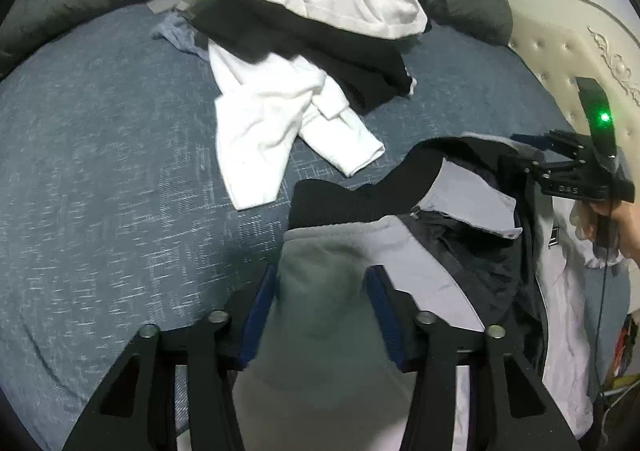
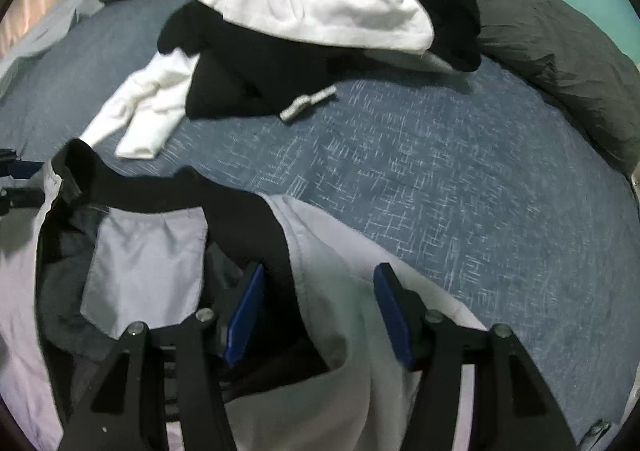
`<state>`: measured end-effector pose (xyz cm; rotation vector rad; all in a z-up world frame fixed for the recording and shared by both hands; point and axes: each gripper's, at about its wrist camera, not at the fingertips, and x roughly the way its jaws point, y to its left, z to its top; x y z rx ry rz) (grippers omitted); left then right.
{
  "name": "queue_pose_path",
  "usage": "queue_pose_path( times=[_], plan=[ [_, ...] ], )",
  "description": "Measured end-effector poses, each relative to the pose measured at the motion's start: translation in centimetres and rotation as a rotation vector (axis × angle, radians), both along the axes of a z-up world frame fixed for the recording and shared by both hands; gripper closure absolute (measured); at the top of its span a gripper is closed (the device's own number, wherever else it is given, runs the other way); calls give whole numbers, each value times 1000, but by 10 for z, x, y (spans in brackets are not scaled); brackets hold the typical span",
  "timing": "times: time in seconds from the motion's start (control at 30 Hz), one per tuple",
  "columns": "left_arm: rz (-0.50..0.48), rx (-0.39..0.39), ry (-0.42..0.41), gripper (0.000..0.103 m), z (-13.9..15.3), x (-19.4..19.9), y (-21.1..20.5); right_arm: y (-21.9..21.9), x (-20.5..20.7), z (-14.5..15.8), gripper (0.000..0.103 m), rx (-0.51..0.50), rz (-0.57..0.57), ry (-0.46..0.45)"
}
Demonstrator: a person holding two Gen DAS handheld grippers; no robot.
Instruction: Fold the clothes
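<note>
Grey jacket (image 1: 460, 207) w/ black collar, rumpled on bed, fabric between half-spread jaws of both grippers, grip unclear.

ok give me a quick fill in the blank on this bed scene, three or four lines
1. The bedsheet under the clothes is ____ in colour.
2. On top of the clothes pile lies a ____ garment.
3. The grey garment has a ____ waistband.
4. The light on the right gripper, seen from the left wrist, glows ____.

Missing words: blue; white; black; green

jacket (image 1: 460, 251) near edge of bed (image 1: 100, 171) | clothes pile (image 1: 304, 11) behind
</note>
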<state>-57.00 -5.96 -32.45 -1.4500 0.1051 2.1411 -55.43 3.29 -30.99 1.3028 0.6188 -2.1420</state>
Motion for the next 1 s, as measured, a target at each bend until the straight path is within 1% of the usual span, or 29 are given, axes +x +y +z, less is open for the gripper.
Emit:
queue_pose_path(
  times=[0.03,0.07,0.1,0.13,0.2,0.3,0.37,0.5,0.6,0.7,0.8,0.9,1.0],
  plan=[
    [-11,-13,2,71,-3,0,3,-1,0,-4,62,5,7,-2],
    [-23,-26,3,73,-5,0,6,-2,0,-8,76,14,11,1],
    [-35,-38,2,79,-8,0,8,-2,1,-12,85,24,13,7],
    [-42,-45,2,85,-10,0,10,-2,2,-14,91,24,13,14],
    [-47,-55,5,89,-12,-1,12,-1,4,-16,97,17,11,26],
    [-50,-76,37,95,-8,1,15,2,8,-9,98,5,-5,81],
    [-50,-97,77,97,0,3,17,5,9,1,98,-16,-31,126],
    [-37,-122,173,99,29,5,23,12,8,33,99,-65,-80,226],
    [-33,-134,220,99,51,2,25,17,3,57,99,-91,-102,285],
    [-19,-135,256,99,72,-4,28,23,-4,80,99,-115,-135,320],
    [-2,-134,277,99,90,-16,33,30,-12,93,99,-132,-165,335],
    [-5,-158,298,99,101,-29,43,36,-19,104,99,-151,-196,338],
    [0,-168,330,99,112,-46,56,39,-29,107,99,-163,-226,339]
  ],
)
